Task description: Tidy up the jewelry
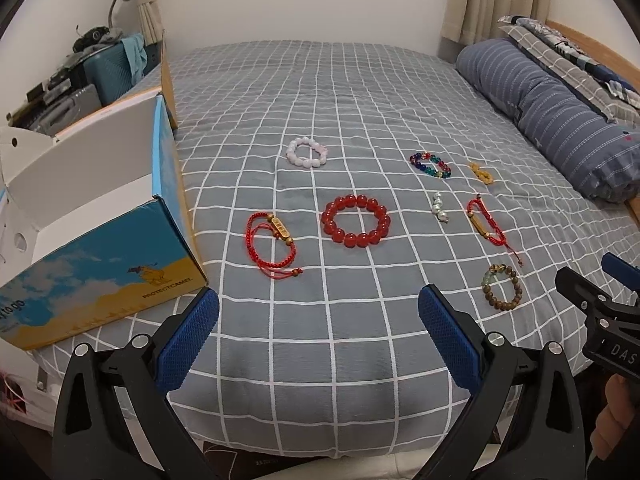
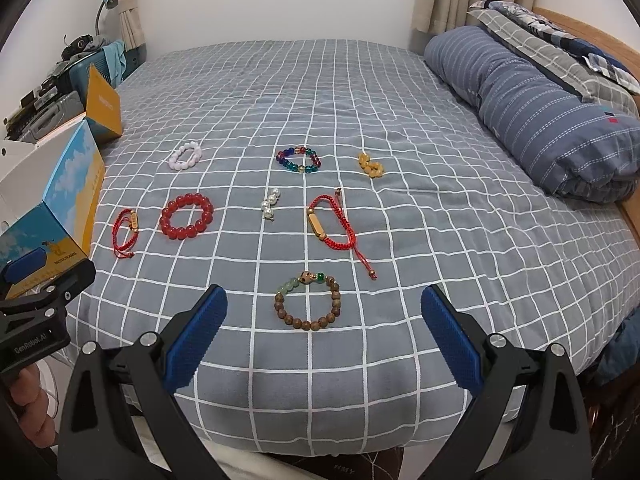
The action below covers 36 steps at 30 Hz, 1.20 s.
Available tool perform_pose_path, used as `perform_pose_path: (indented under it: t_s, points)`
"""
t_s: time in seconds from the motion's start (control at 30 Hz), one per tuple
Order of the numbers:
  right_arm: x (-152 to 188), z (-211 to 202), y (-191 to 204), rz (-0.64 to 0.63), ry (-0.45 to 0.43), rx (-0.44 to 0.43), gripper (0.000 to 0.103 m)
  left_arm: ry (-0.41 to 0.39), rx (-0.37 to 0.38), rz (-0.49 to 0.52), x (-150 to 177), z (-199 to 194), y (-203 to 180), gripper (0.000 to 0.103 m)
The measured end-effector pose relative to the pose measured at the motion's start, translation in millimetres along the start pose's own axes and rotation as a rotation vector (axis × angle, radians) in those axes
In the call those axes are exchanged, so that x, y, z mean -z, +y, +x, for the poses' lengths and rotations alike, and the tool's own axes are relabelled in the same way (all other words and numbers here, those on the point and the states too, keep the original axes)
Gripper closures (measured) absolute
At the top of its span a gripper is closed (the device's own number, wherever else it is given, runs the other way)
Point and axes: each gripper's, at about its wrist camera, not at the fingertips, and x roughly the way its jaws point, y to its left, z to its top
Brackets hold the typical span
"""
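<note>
Several bracelets lie on the grey checked bed. A big red bead bracelet [image 1: 355, 221] [image 2: 186, 216] lies mid-bed, with a red cord bracelet [image 1: 272, 245] [image 2: 125, 233] to its left and a white bead bracelet [image 1: 307, 152] [image 2: 185, 156] behind. A second red cord bracelet [image 1: 486, 225] [image 2: 332, 224], pearl piece [image 1: 439, 207] [image 2: 270, 203], multicolour bracelet [image 1: 430, 165] [image 2: 300, 159], amber piece [image 1: 482, 173] [image 2: 370, 165] and wooden bead bracelet [image 1: 502, 287] [image 2: 307, 300] lie to the right. My left gripper [image 1: 319, 334] is open and empty. My right gripper [image 2: 324, 332] is open, empty, just short of the wooden bracelet.
An open blue and yellow cardboard box [image 1: 96, 216] [image 2: 60, 200] stands at the bed's left edge. A rolled striped quilt [image 1: 560, 120] [image 2: 540, 112] lies along the right side by the wooden headboard. Suitcases and clutter [image 1: 80, 80] stand beyond the box.
</note>
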Motion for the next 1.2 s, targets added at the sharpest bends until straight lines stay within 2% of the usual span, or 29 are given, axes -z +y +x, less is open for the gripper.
perform_pose_path:
  t_s: [0.23, 0.63, 0.87, 1.2]
  points:
    - [-0.3, 4.3, 1.8, 0.001, 0.013, -0.003, 0.009, -0.008, -0.031, -0.015, -3.2, 2.1, 2.8, 0.006]
    - [-0.5, 9.4, 2.5, -0.001, 0.023, -0.007, 0.009, 0.014, -0.032, 0.028, -0.5, 8.4, -5.5, 0.006]
    - [-4.5, 8.1, 0.6, 0.008, 0.015, -0.013, 0.009, 0.004, -0.044, 0.009, -7.3, 7.6, 1.4, 0.006]
    - [-6.0, 12.5, -3.2, 0.012, 0.028, -0.008, 0.009, 0.003, -0.021, 0.031, -7.6, 5.6, -4.0, 0.006]
